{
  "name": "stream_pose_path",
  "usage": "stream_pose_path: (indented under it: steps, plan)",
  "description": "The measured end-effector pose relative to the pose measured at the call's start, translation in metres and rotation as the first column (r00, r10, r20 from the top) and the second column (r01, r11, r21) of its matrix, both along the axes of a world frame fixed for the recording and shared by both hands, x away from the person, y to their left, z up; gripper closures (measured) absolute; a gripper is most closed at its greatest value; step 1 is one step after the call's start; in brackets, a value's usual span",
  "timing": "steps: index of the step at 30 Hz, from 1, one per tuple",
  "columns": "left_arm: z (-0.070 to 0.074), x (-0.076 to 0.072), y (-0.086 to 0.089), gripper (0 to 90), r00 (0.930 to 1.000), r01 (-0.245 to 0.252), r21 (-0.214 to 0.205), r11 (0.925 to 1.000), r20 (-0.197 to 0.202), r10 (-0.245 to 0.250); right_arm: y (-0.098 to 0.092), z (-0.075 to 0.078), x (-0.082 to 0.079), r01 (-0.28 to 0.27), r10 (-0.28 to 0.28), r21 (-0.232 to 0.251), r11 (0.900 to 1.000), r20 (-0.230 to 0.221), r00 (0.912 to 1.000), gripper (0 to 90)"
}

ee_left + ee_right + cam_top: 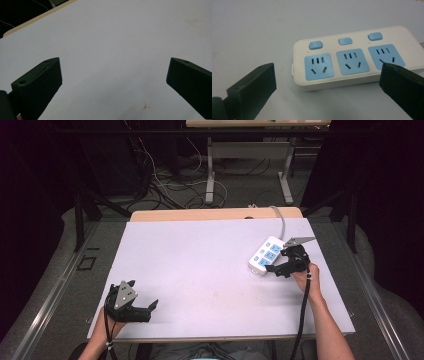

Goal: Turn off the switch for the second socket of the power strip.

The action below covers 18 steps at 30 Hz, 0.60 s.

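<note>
Here, at a table [165, 215] under a pale sheet [200, 270], a person works with a handheld gripper in each hand, and the landmark is a white power strip [266, 254] with three blue sockets, lying flat on the sheet towards its far right corner. Its grey cord [281, 222] runs off its far end to the table's back edge.

The right gripper [278, 268] hovers just beside the strip's near end, jaws spread wide and holding nothing. Seen along those jaws, the power strip [352, 60] lies straight ahead and slightly beyond the tips, its long side running across the gap between them, so one jaw stands off the strip's free end and the other sits in front of the third socket. The long axis slants from the near left to the far right of the table, cord end pointing away from the person. A row of three blue switches [344, 41] lines the side farther from the jaws.

The left gripper [145, 307] rests well apart from the strip, down at the sheet's near left corner, jaws likewise parted over bare sheet [112, 50].

The right hand looks plainly better placed; any grasp would likely call for a short advance and a turn to close across the strip's narrow width.
</note>
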<state>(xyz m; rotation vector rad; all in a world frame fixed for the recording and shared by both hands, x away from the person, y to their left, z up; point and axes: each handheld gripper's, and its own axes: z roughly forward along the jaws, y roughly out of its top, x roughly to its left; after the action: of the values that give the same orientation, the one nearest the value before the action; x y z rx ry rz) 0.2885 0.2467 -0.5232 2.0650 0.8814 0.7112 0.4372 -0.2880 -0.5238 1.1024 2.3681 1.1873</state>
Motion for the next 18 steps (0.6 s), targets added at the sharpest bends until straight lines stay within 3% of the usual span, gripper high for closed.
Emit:
stream_pose_path:
  steps: [10, 18]
  plan:
    - [0.0, 0.001, 0.001, 0.0, 1.0, 0.003, 0.004, 1.0, 0.004, -0.003, 0.003, 0.003, 0.015, -0.004, 0.004, -0.001, 1.0, 0.03, 0.9995, 0.0]
    - [0.0, 0.002, 0.002, 0.1, 1.0, -0.005, 0.002, 1.0, 0.0, 0.005, 0.001, -0.002, 0.023, 0.016, -0.016, -0.008, 0.9998, 0.017, 0.9997, 0.0]
